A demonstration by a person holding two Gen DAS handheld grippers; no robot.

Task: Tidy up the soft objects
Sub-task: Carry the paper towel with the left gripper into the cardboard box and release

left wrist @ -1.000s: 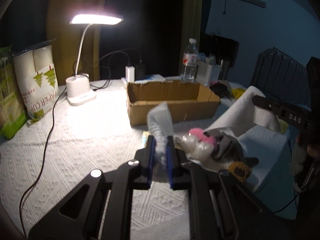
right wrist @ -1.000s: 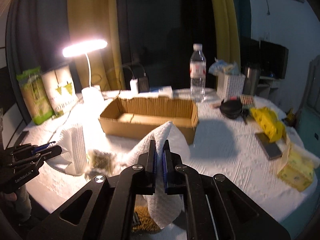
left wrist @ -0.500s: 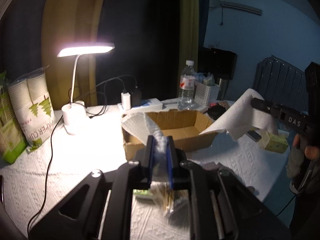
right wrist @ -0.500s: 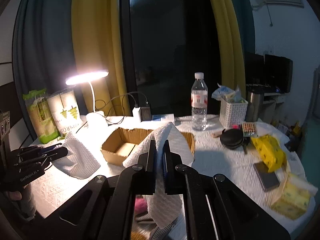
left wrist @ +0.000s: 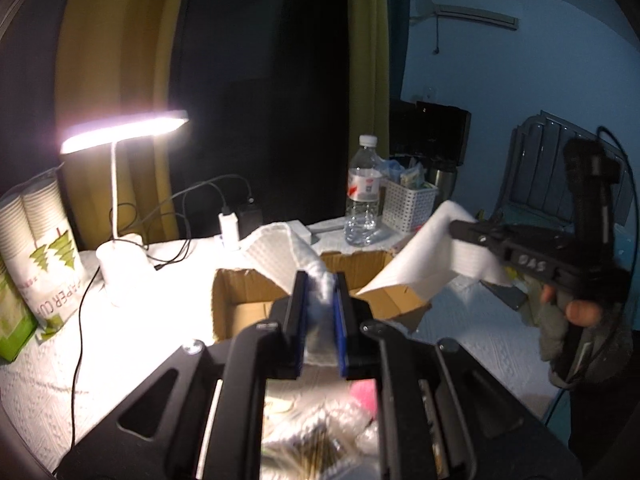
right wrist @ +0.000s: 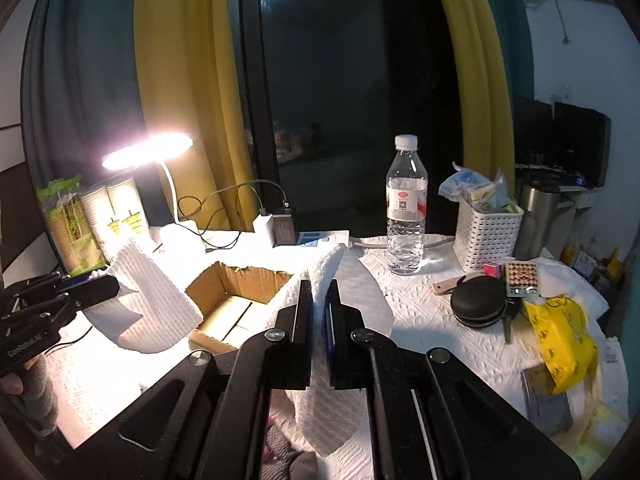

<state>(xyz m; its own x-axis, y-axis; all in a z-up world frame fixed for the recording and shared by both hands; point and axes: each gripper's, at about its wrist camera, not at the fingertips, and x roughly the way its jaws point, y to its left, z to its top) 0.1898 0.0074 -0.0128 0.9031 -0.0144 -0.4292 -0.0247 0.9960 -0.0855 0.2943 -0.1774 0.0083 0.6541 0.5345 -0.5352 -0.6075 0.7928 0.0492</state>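
Lifted clear of the worktop (right wrist: 440, 312) now, where a second ago the white towel (right wrist: 344, 276) drooped low over the clutter; both ends up, cardboard box (right wrist: 236, 300) closer in both views.

Left gripper (left wrist: 319, 292): fingers pinched narrow on one bunched corner of the towel, cloth rising to about 11 o'clock from the tips in the left wrist view. Right gripper (right wrist: 319, 300): fingers likewise nipped tight on the other corner, fabric hanging below them. Seen from the left wrist, right gripper at 3 o'clock with its end of the towel spread over the box's right rim; seen from the right wrist, left gripper at 9 o'clock with its end draped just beside the box's left corner. Towel thus in the air, spanning the open box, not yet inside. Pink soft item (left wrist: 366, 394) and other blurred bits low between the left fingers, on the worktop.

Judged step: carrying the towel to the box. To do it well: keep both grips closed, keep the ends level so the middle sags into the opening rather than onto a flap, lower together, release only once the bulk rests on the box floor. Watch the lamp (left wrist: 120, 132) cable at 9 o'clock and the water bottle (right wrist: 405, 216) at 1 o'clock beyond the box; keep the trailing cloth off both.
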